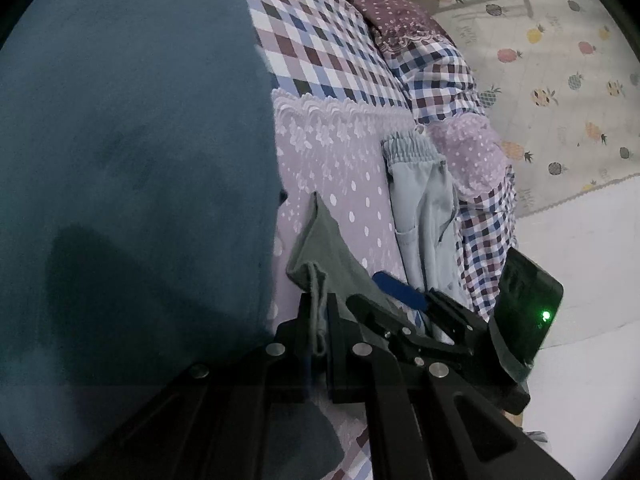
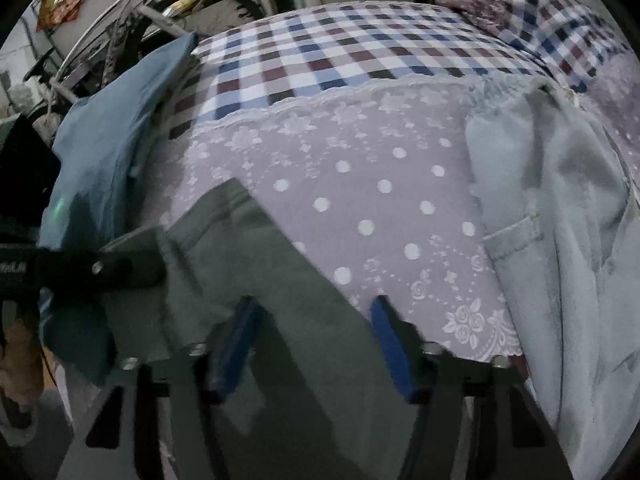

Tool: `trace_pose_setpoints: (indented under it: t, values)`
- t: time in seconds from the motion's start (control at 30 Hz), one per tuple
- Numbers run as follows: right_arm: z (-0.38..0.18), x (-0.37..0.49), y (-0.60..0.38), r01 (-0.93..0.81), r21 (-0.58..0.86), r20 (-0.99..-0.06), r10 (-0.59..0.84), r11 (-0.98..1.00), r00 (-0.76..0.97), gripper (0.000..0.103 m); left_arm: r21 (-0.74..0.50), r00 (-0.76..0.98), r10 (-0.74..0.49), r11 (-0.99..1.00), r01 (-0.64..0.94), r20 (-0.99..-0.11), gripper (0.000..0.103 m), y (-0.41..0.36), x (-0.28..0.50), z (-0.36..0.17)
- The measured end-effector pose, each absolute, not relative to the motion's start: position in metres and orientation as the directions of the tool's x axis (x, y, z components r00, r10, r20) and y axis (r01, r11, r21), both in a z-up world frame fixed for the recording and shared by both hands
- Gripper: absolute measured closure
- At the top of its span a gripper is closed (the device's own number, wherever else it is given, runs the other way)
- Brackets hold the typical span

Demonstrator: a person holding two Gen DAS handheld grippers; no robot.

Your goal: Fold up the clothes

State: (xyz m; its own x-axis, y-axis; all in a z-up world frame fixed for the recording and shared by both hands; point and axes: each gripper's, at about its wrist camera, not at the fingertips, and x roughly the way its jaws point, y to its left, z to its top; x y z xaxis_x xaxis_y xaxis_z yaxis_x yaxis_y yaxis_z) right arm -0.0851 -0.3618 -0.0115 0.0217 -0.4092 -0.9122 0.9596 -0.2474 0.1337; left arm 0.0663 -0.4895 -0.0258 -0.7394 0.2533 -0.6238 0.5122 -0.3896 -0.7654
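A bed fills both views, spread with a checked sheet [image 2: 340, 48] and a lilac dotted lace cover [image 2: 360, 200]; a bicycle [image 2: 132, 20] leans behind it. In the left wrist view a blue-grey cloth [image 1: 128, 160] hangs so near the lens that it hides nearly half the scene; what garment it is cannot be told. The left gripper [image 1: 320, 320] has its jaws pressed together on a fold of the grey-green garment [image 1: 324, 240], which lies on the lace cover. The right gripper [image 2: 312, 344], jaws spread, hovers over that garment, blurred. Pale blue trousers [image 2: 560, 240] with an elastic waistband lie alongside.
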Motion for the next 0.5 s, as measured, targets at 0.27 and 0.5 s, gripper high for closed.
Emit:
trace_pose_setpoints:
  t: [0.27, 0.5]
  values:
    - [0.005, -0.055, -0.368, 0.972, -0.068, -0.891, -0.425, -0.226, -0.161, 0.102, -0.769, -0.754, 0.233, -0.392, 0.505, -0.614, 0.100, -0.495, 0.065, -0.024]
    - [0.018, -0.037, -0.407, 0.947, -0.236, -0.847, -0.431, -0.220, -0.311, 0.102, -0.811, -0.819, 0.172, -0.351, 0.468, -0.547, 0.100, -0.518, 0.073, -0.018]
